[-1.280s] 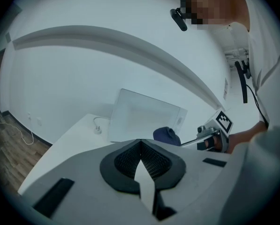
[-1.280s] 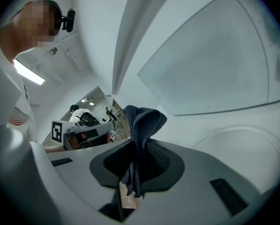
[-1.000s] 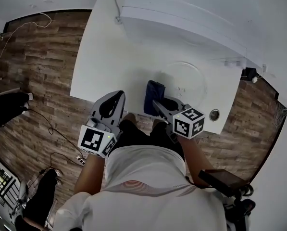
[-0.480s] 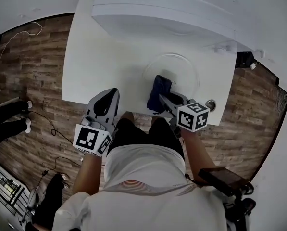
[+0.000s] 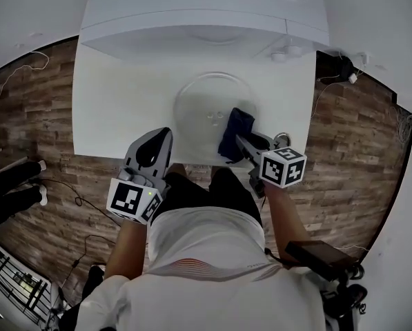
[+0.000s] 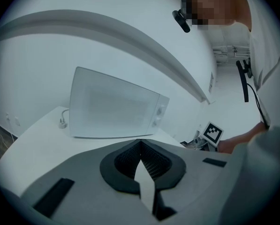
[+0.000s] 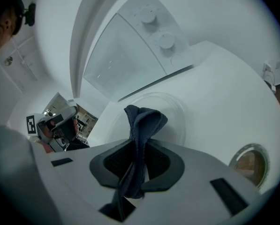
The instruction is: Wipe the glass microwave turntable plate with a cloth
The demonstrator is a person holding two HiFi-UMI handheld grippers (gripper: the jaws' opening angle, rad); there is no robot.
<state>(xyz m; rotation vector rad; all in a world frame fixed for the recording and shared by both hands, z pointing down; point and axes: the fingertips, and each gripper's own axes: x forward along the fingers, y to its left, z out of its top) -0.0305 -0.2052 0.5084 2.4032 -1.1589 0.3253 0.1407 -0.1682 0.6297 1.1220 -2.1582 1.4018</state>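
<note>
You had bright, soft, even light from overhead. The white table (image 5: 116, 109) nearly washed out, its shadows faint, and the glass plate (image 5: 199, 102) showed only a dim sheen. The dark cloth (image 7: 142, 125) read crisp. Both gripper views bowed hard and darkened at their round edges.

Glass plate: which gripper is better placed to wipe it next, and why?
Right. The right gripper holds the cloth over the glass plate; the left gripper is shut, empty, off it.

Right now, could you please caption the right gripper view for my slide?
Right tool clamps a dark cloth at the glass plate, in front of the microwave.
</note>
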